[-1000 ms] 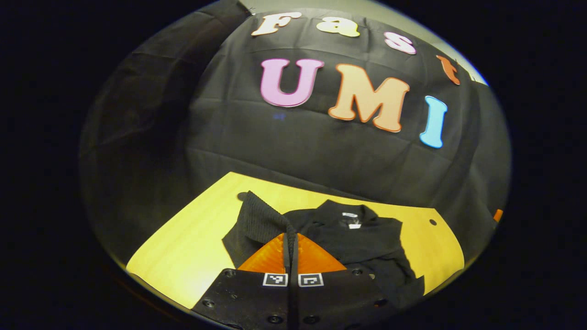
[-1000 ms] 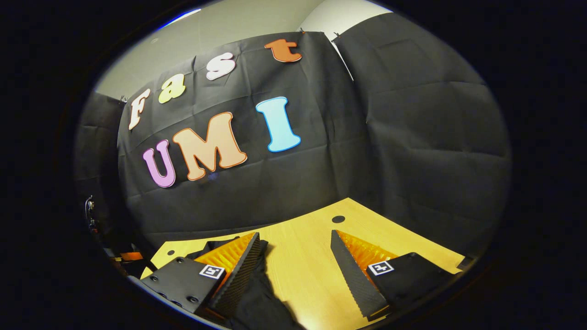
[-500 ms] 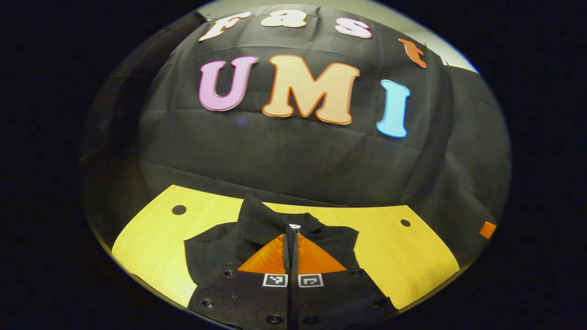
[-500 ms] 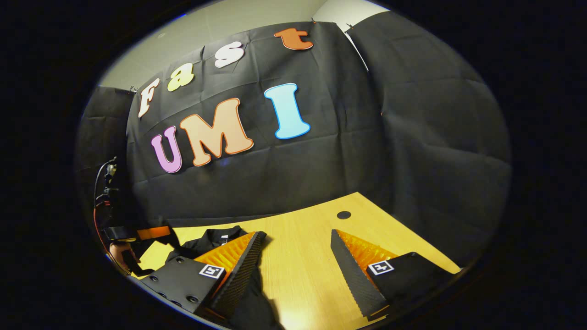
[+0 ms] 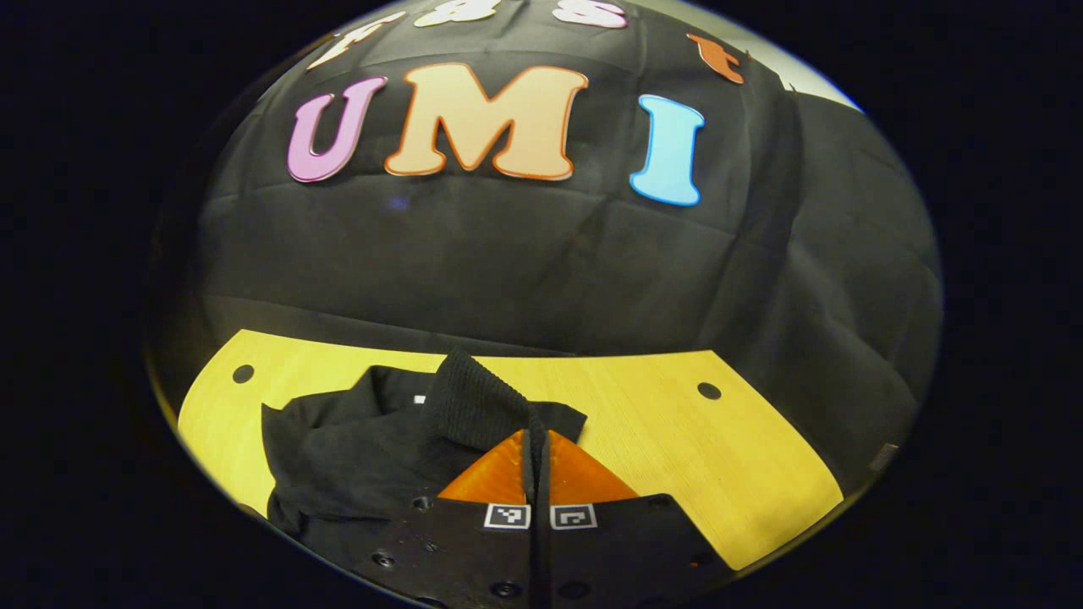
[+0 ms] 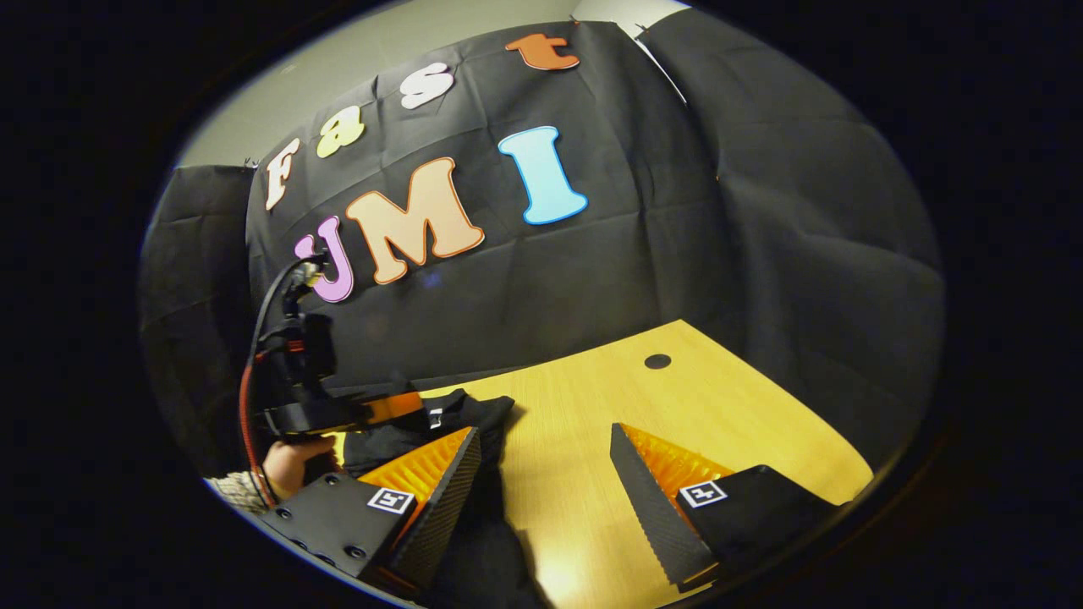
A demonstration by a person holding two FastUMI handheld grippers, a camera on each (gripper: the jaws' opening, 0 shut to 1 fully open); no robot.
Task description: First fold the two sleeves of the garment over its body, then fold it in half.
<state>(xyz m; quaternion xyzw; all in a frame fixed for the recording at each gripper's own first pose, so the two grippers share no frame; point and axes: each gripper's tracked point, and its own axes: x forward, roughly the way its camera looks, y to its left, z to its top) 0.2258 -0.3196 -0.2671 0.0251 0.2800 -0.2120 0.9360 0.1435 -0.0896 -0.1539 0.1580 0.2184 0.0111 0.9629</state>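
The garment (image 5: 355, 448) lies bunched on the table (image 5: 677, 448); our left gripper (image 5: 536, 436) pinches its ribbed sleeve (image 5: 474, 406) at twelve o'clock, our right gripper (image 6: 546, 440) spread wide.

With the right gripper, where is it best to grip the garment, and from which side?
Probably its near right edge, where the black garment lies beside the open right gripper. Come from the bare table side, low and sideways: that edge lies flat on the wood. The left gripper already pinches a ribbed cuff.
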